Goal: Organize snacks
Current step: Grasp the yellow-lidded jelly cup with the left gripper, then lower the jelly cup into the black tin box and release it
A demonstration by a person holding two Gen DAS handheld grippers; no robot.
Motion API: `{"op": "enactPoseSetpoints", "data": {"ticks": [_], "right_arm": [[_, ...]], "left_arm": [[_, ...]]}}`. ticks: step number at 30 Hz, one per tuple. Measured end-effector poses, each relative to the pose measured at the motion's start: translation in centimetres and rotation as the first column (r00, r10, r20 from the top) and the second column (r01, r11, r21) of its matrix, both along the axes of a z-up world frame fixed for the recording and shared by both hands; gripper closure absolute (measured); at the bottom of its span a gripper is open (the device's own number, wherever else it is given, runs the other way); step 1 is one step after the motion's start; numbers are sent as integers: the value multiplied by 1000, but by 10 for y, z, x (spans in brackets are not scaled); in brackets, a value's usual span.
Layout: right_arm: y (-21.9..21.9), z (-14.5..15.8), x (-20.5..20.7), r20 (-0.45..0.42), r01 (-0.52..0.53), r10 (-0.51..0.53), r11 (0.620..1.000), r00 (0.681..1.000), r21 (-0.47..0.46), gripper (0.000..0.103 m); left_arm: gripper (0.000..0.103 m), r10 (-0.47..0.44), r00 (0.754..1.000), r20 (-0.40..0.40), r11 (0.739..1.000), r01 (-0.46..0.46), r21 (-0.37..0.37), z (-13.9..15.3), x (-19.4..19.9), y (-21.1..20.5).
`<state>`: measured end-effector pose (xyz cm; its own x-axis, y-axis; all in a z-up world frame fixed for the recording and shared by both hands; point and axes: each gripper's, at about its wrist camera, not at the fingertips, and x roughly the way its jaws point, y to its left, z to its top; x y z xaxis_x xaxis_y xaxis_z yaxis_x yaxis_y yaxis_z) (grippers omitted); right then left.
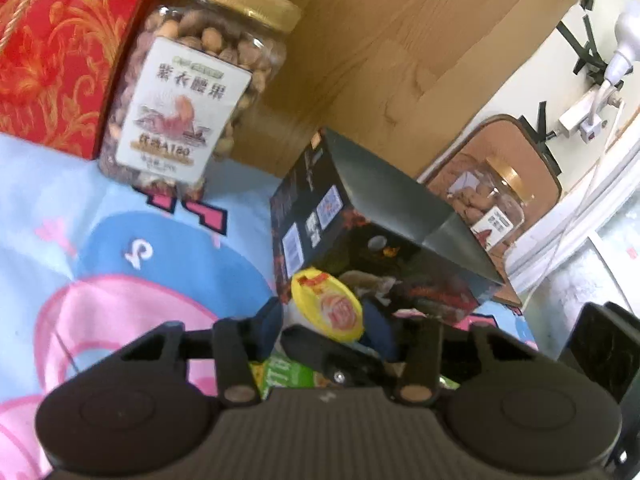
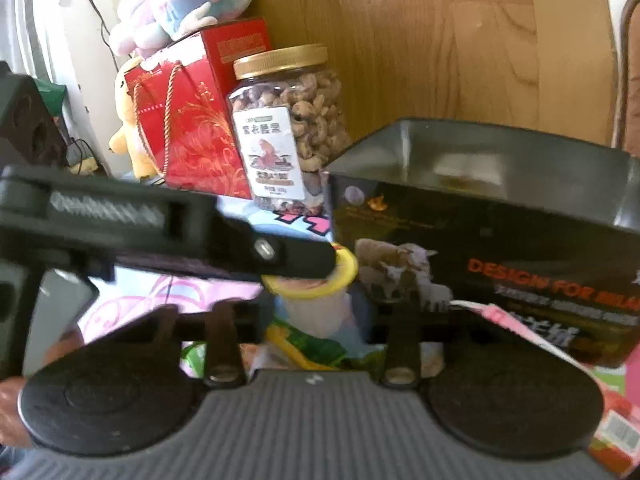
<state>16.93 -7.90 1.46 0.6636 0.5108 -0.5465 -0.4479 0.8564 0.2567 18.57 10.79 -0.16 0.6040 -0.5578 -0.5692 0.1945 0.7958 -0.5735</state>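
Now, status:
cup: yellow-lidded cup [image 1: 326, 308] upright beside the open black box [image 1: 360, 216], on snack packets.
left gripper [image 1: 332, 336]: fingers around cup, grip unclear.
right gripper [image 2: 316, 312]: fingers flank cup base, contact unclear.

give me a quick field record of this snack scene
surface: cartoon-print blue and pink cloth
back left: red gift box with gold pattern
beside it: clear plastic nut jar with gold lid
centre: open black cardboard box
in front of box: small white cup with yellow foil lid
left tool: straddles the cup, contact unclear
right tool: at the cup, grip unclear
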Motion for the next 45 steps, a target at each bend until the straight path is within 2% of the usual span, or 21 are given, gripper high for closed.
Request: {"op": "enactPoseSetpoints", "data": {"ticks": [3,5,8,10,13,17,20,22,23,24,27,29,32,33,34,35,37,40,45], "right_arm": [[9,2,-8,42,11,-9,999,999,-34,65],[16,14,-25,132,14,-6,998,991,-63,65],[21,39,-60,272,7,14,997,962,-75,65],[21,49,-82,312,-19,35,998,949,-55,65],[21,49,-110,278,-86,99,995,955,-58,65],[20,30,-133,138,-153,160,986,977,-60,65],[18,17,-142,54,-169,171,985,984,-45,65],[14,11,-150,28,-167,168,985,985,-41,65],[13,9,-152,24,-167,168,985,985,-44,63],[13,8,-157,30,-169,171,984,985,-46,63],[15,4,-169,57,-172,177,982,983,-83,63],[18,1,-175,79,-168,177,979,981,-112,58],[20,-2,-175,97,-171,183,977,978,-123,56],[20,-4,-173,99,-171,183,978,978,-120,57],[21,-4,-172,104,-173,184,978,977,-113,57],[21,-4,-171,109,-177,189,978,976,-109,67],[19,0,-170,130,-164,178,980,975,-113,66],[7,15,-162,208,-115,138,987,968,-116,66],[-29,47,-123,366,65,4,982,931,-177,66]], "left_arm": [[61,16,1000,24,999,-15,-38,15,-11,7],[61,24,996,83,998,-19,-53,37,-30,13],[61,32,980,194,999,-31,-8,68,-74,15],[59,33,976,216,999,-39,24,75,-103,16],[59,38,989,143,998,-44,36,64,-132,19],[59,42,999,10,999,-42,-3,36,-154,23],[59,37,999,-30,999,-37,-2,24,-166,18],[51,29,999,-42,1000,-29,-3,18,-170,14],[40,30,998,-47,1000,-30,-9,15,-172,14],[33,42,998,-50,999,-43,-6,13,-172,14],[26,70,997,-44,998,-69,10,11,-174,21],[25,82,996,-41,997,-82,0,12,-177,24],[35,69,997,-33,998,-69,-1,12,-177,23],[47,56,998,-39,998,-57,-12,12,-175,21],[53,37,998,-50,999,-38,-29,11,-173,19],[53,38,998,-49,999,-39,-22,13,-170,16],[53,17,1000,-18,1000,-17,-5,25,-162,8],[53,-39,998,46,999,39,-8,52,-136,-8],[50,-163,978,130,984,171,-50,87,-58,-61]]}}
